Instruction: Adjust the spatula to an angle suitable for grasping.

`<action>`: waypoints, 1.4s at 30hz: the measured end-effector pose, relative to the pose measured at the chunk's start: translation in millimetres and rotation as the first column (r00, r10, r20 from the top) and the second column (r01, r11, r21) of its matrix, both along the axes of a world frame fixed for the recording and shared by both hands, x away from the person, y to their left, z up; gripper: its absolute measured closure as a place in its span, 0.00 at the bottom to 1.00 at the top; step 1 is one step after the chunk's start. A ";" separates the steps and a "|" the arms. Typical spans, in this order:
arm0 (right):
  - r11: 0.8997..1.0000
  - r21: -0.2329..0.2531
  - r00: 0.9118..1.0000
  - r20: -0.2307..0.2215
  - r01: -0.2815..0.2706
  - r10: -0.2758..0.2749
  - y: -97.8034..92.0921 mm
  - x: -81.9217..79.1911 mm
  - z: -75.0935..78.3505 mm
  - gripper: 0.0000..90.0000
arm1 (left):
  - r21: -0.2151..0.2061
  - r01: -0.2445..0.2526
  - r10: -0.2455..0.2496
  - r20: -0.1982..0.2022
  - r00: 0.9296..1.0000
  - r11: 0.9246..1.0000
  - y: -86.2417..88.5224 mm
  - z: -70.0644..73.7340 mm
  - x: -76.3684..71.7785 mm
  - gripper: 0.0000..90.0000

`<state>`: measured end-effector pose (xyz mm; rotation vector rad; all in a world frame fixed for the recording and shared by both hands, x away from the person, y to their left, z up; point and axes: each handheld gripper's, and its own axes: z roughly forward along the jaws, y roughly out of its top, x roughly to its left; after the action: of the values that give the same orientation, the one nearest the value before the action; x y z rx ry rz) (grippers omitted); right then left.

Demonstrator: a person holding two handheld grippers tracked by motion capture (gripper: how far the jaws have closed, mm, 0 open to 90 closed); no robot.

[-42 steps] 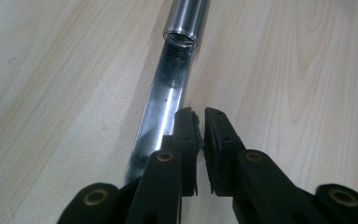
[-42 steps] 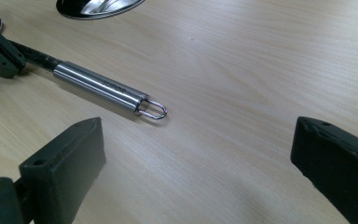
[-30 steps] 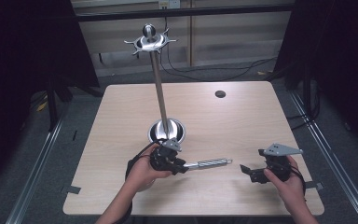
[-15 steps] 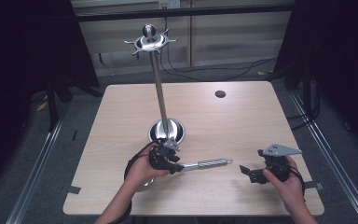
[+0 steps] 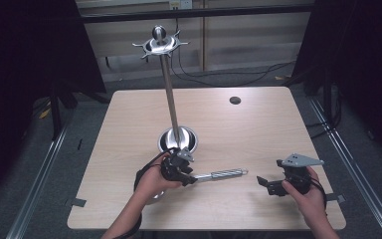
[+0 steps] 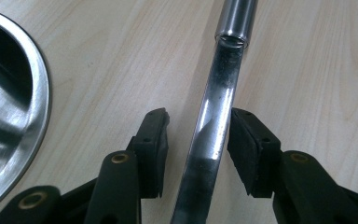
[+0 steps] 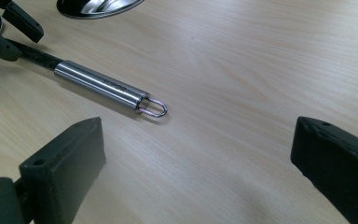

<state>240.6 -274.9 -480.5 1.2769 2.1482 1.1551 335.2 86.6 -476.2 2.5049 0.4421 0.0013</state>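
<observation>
The left gripper (image 6: pixel 196 140) is standing partly spread around the utensil's shaft (image 6: pixel 214 116) beside the stand's base (image 5: pixel 178 139), not yet clamping; the right gripper (image 7: pixel 200 168) is waiting wide apart

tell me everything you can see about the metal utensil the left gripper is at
The utensil is long and slim: a dark, glossy shaft running into a brushed steel handle that ends in a small wire hanging loop. It lies flat on the wooden table, near the stand's round steel base. The left gripper has its jaws on either side of the shaft, one touching, one with a gap. Its working end is hidden.
</observation>
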 end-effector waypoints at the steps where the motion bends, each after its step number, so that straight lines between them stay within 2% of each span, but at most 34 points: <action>1: 1.000 0.001 1.000 -0.001 0.002 -0.002 0.3 0.0 -0.1 0.03 | 0.003 0.005 -0.005 0.000 1.000 1.000 0.1 0.1 0.1 0.64; 4: 1.000 0.000 1.000 -0.004 0.002 -0.002 0.5 -0.2 -0.6 0.03 | 0.007 0.002 -0.002 0.000 1.000 1.000 -0.3 -0.4 -0.6 0.64; 5: 1.000 0.001 1.000 -0.006 0.002 -0.002 0.7 -0.3 -0.7 0.03 | 0.032 0.022 -0.022 0.006 1.000 0.999 0.1 0.2 0.3 0.64; 9: 1.000 0.001 1.000 -0.004 0.000 0.000 0.9 -0.3 -0.6 0.03 | 0.028 0.020 -0.020 0.002 1.000 0.999 -1.9 -0.6 0.2 0.65; 12: 1.000 0.002 1.000 -0.007 0.000 0.000 0.8 -0.4 -1.1 0.03 | 0.065 0.037 -0.038 0.005 0.999 0.997 -3.0 -0.3 -0.3 0.65; 15: 1.000 0.002 1.000 -0.006 0.002 -0.002 0.4 -0.7 -1.0 0.03 | 0.064 0.038 -0.038 0.000 0.999 0.997 -1.0 0.1 -1.4 0.66; 18: 1.000 0.003 1.000 -0.004 0.004 -0.004 0.4 -0.4 -1.0 0.03 | 0.085 0.043 -0.044 0.002 0.999 0.995 1.6 -0.2 -1.5 0.66; 20: 1.000 0.001 1.000 -0.006 0.000 0.000 0.8 -0.4 -0.8 0.03 | 0.095 0.032 -0.031 -0.008 0.999 0.995 3.0 -0.7 -2.6 0.67; 21: 1.000 0.002 1.000 -0.005 -0.002 0.002 1.1 -0.4 -0.7 0.03 | 0.104 0.045 -0.045 -0.001 0.999 0.994 4.1 -0.6 -1.2 0.67; 22: 1.000 0.002 1.000 -0.005 -0.002 0.002 1.3 -0.5 -0.3 0.03 | 0.103 0.035 -0.034 -0.009 0.999 0.994 4.3 -1.1 -2.1 0.67; 25: 1.000 0.005 1.000 -0.005 0.001 -0.001 1.2 -0.5 -0.2 0.03 | 0.099 0.043 -0.042 -0.009 0.999 0.994 3.1 -1.4 -1.5 0.67; 28: 1.000 0.004 1.000 -0.007 0.002 -0.002 0.2 -0.9 -0.8 0.03 | 0.149 0.072 -0.072 -0.004 0.997 0.986 -0.5 1.5 -1.4 0.72; 29: 1.000 0.004 1.000 -0.007 0.002 -0.002 0.2 -0.9 -0.8 0.03 | 0.149 0.072 -0.072 -0.004 0.997 0.986 -0.5 1.5 -1.4 0.75; 30: 1.000 0.002 1.000 -0.004 0.002 -0.002 0.1 -0.6 -0.9 0.03 | 0.161 0.089 -0.089 -0.007 0.996 0.983 -2.0 2.3 -1.9 0.77; 32: 1.000 0.000 1.000 -0.008 0.001 -0.001 0.9 -0.6 -1.2 0.03 | 0.165 0.095 -0.097 0.000 0.995 0.982 -3.9 2.6 -3.6 0.78; 35: 1.000 -0.004 1.000 -0.009 -0.006 0.006 1.8 -0.5 -2.0 0.03 | 0.174 0.138 -0.142 0.012 0.990 0.975 -4.0 3.4 -4.7 0.81; 36: 1.000 -0.004 1.000 -0.011 -0.005 0.005 1.9 -0.5 -2.0 0.03 | 0.175 0.137 -0.140 0.000 0.990 0.975 -4.4 3.6 -6.1 0.82; 37: 1.000 -0.004 1.000 -0.013 -0.004 0.004 2.0 -0.5 -2.2 0.03 | 0.182 0.127 -0.131 0.005 0.991 0.975 -5.5 4.0 -7.3 0.83; 38: 1.000 -0.006 1.000 -0.016 -0.006 0.006 1.6 -0.5 -2.6 0.03 | 0.195 0.128 -0.132 0.006 0.991 0.972 -6.4 4.6 -8.2 0.84; 42: 1.000 -0.004 1.000 -0.019 0.002 -0.002 0.1 -0.6 -3.5 0.03 | 0.188 0.126 -0.132 0.018 0.991 0.974 -6.8 4.3 -10.4 0.84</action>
<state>240.1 -274.8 -484.0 1.2932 2.1616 1.1423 324.8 79.8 -471.9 2.7107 0.2773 0.0309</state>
